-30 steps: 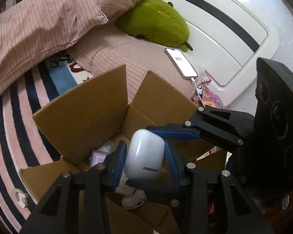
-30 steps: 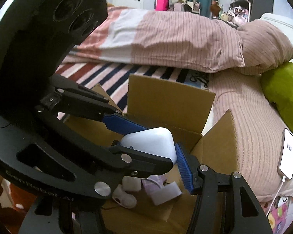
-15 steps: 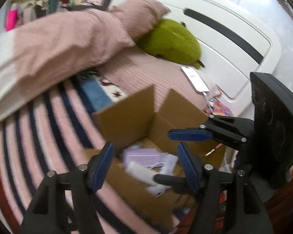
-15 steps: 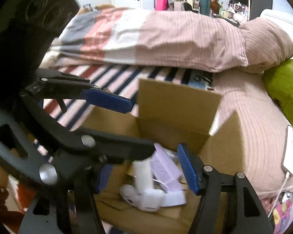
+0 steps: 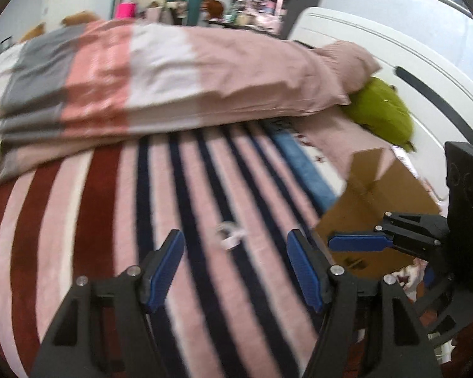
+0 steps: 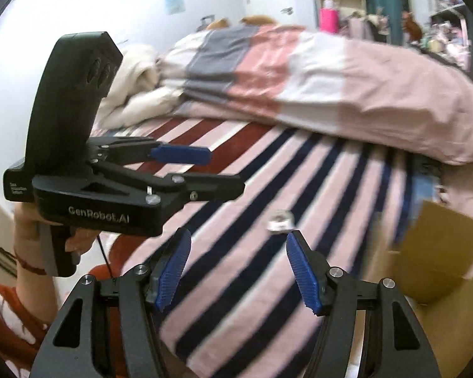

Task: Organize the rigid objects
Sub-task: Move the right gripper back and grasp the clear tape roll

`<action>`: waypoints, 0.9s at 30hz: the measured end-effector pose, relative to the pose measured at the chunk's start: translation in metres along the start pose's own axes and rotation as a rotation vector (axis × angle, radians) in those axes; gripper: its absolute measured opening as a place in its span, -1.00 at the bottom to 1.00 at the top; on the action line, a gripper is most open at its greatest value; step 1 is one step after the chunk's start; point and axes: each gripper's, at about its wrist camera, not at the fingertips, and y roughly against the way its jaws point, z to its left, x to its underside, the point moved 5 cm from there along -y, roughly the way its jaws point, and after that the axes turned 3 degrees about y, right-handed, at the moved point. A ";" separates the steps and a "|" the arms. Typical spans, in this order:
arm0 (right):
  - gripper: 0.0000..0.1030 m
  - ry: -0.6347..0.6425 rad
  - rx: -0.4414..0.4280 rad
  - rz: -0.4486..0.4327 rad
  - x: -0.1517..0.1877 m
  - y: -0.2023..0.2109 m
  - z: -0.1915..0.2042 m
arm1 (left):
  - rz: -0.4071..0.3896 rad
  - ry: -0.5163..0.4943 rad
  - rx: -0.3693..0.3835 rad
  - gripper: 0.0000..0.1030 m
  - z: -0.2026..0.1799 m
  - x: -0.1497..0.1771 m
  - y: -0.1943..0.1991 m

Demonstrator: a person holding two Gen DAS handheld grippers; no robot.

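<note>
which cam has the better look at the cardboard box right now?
Left wrist. The cardboard box shows a raised flap, an outer wall and a printed mark, partly behind the right hand-held gripper. The right wrist view catches only a blurred corner at its right edge. Neither view shows the inside.

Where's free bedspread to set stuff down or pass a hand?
Free: the striped spread between the duvet and both grippers, bare except one small clear item mid-stripe. Open lane from that item toward the duvet. Crowded: the side by the box, where the right gripper and left gripper sit close together.
</note>
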 end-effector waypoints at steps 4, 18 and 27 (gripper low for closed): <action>0.16 -0.055 0.006 0.064 0.008 -0.059 -0.002 | 0.023 0.042 -0.021 0.25 0.036 0.022 -0.010; 0.13 -0.054 0.219 0.079 0.028 -0.165 -0.074 | 0.087 0.102 -0.011 0.25 0.065 0.053 -0.038; -0.30 0.029 0.183 0.034 0.016 -0.134 -0.039 | 0.076 0.082 0.034 0.25 0.047 0.045 -0.029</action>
